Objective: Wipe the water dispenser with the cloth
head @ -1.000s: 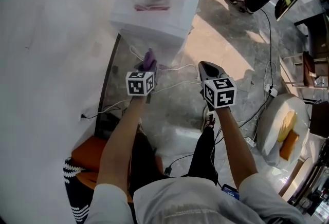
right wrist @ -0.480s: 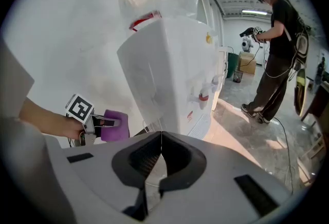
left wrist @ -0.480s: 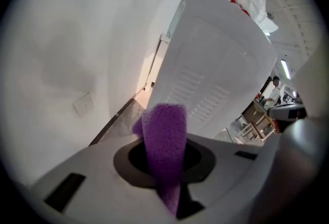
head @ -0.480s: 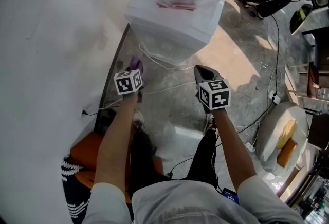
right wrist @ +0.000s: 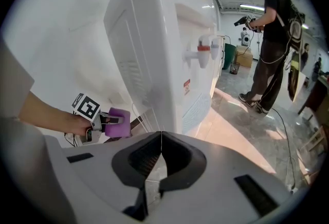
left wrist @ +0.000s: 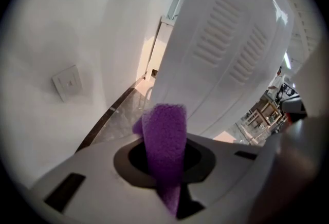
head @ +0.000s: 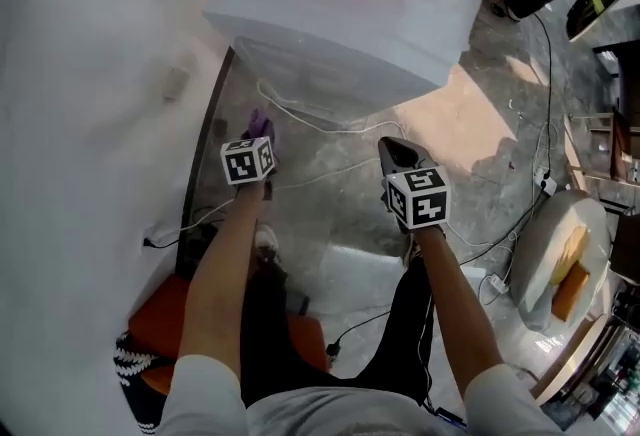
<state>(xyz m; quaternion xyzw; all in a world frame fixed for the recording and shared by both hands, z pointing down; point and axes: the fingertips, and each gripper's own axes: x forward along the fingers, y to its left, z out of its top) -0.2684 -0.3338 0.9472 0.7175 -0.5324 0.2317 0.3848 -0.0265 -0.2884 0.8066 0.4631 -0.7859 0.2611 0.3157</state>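
The white water dispenser (head: pixel 330 34) stands against the wall; its ribbed side panel (left wrist: pixel 226 53) fills the left gripper view and its taps (right wrist: pixel 201 53) show in the right gripper view. My left gripper (head: pixel 257 129) is shut on a purple cloth (left wrist: pixel 164 151), held a little short of the dispenser's side near the floor. The cloth (right wrist: pixel 117 122) also shows in the right gripper view, left of the dispenser. My right gripper (head: pixel 397 153) is shut and holds nothing, in front of the dispenser's corner (right wrist: pixel 154 99).
White cables (head: pixel 320 129) trail over the marble floor below the dispenser. A wall socket plate (left wrist: pixel 68 83) sits left of it. A person (right wrist: pixel 272 38) stands at the right with grippers. A white chair (head: pixel 560 249) and an orange stool (head: pixel 180 309) stand nearby.
The view has shifted so the dispenser looms larger. My left gripper with the cloth moved left and lower along the dispenser's side; the right gripper stayed almost where it was.
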